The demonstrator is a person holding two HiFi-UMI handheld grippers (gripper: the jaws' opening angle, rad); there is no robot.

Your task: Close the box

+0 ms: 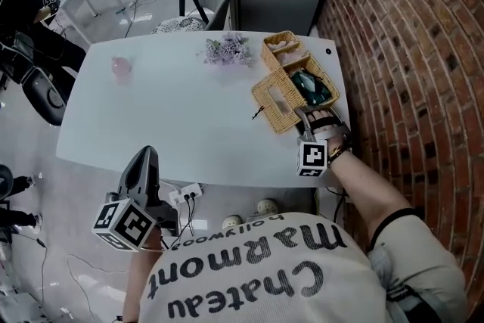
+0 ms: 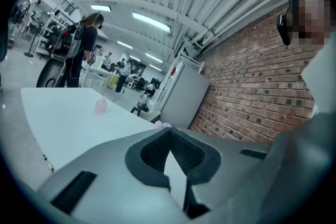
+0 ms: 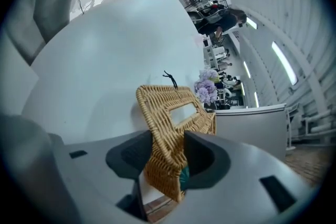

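Note:
A wicker box point(image 1: 306, 72) stands at the right end of the white table point(image 1: 166, 110), with something teal point(image 1: 311, 87) inside it. Its lid point(image 1: 274, 99), a woven panel with a rectangular slot, is tilted up along the box's left side. My right gripper point(image 1: 304, 118) is at the lid's near corner. In the right gripper view the lid point(image 3: 170, 107) stands between the two pads of the right gripper point(image 3: 167, 147), and both press on it. My left gripper point(image 1: 148, 153) hangs in front of the table's near edge, far from the box. Seen from its own view, the left gripper point(image 2: 170, 132) has its tips together and holds nothing.
A bunch of purple flowers point(image 1: 227, 49) and a small pink object point(image 1: 121, 66) lie on the far part of the table. A brick wall point(image 1: 408, 49) runs close along the right side. A power strip point(image 1: 185, 195) lies on the floor below the near edge.

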